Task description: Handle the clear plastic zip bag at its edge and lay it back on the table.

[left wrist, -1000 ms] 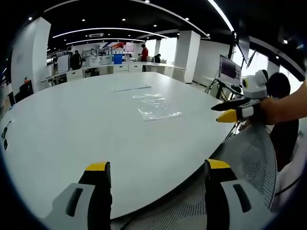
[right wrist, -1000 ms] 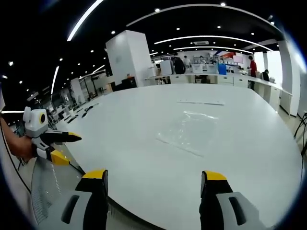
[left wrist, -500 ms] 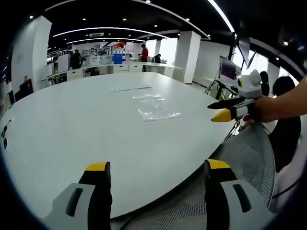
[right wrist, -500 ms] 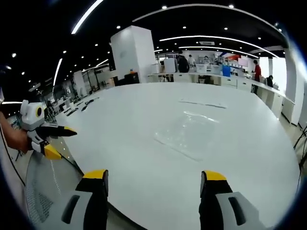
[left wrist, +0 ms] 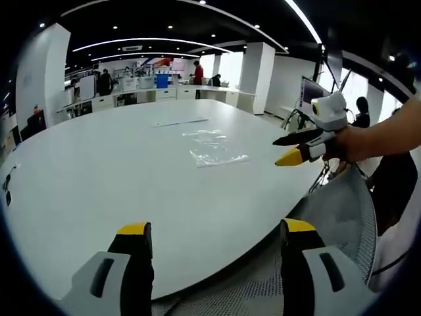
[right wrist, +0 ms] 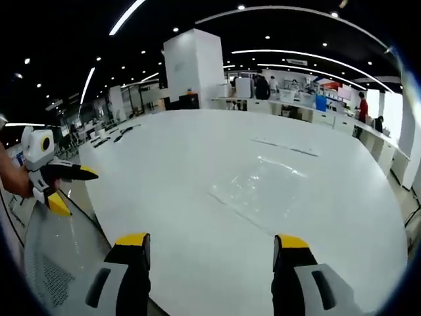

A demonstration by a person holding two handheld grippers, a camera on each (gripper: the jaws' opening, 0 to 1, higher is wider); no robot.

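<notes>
With both our left gripper (left wrist: pixel 209 238) and right gripper (right wrist: pixel 209 245) spread wide and empty, we risk pinching only table (right wrist: pixel 197 158), because the thin bag (right wrist: pixel 258 191) lies flat ahead.

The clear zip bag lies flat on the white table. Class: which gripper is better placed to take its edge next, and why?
Probably the right. The right gripper, jaws open, is over the table beside the zip bag; the left gripper hangs off the table's edge, farther away.

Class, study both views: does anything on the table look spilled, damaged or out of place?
Nothing stands out. The clear zip bag lies flat on the white table, a bit crinkled, and both grippers are open and apart from it.
</notes>
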